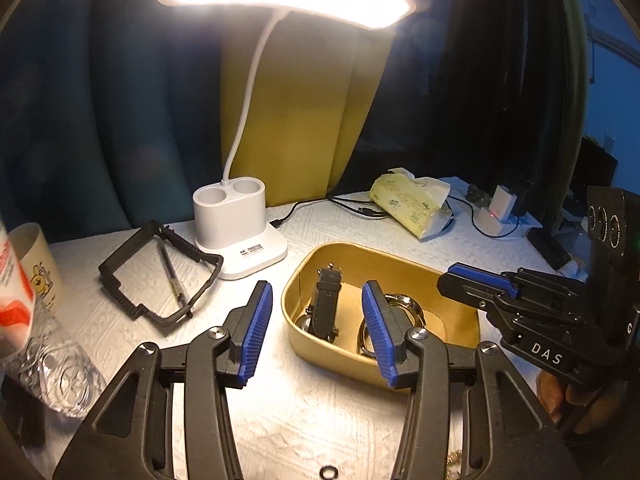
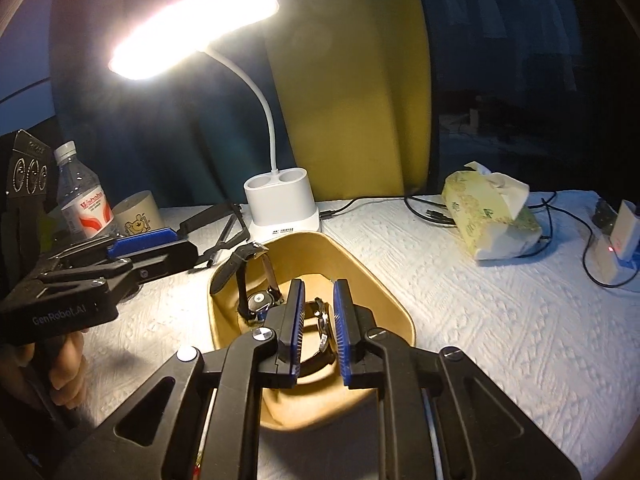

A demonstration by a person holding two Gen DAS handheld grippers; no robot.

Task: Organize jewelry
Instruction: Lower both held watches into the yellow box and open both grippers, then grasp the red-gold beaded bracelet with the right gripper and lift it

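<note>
A gold oval box point(image 1: 400, 256) stands on the white cloth with watches in it. A black-strap watch point(image 1: 326, 304) leans against its left wall, and a silver-cased watch point(image 1: 406, 304) lies beside it. My left gripper point(image 1: 317, 286) hangs open over the box's left side, with nothing between its pads. My right gripper point(image 2: 319, 284) is over the box from the right, its blue pads a narrow gap apart. The silver-cased watch point(image 2: 324, 330) shows through that gap, low in the box point(image 2: 372, 276). The black strap point(image 2: 236, 270) sticks up over the rim. A small dark ring point(image 1: 329, 472) lies on the cloth.
A white desk lamp point(image 1: 236, 224) stands lit behind the box. To the left are a black frame point(image 1: 120, 280) around a pen point(image 1: 172, 276), a paper cup point(image 1: 36, 264) and a water bottle point(image 1: 48, 344). A tissue pack point(image 1: 412, 204), cables and a charger point(image 1: 496, 208) sit at the back right.
</note>
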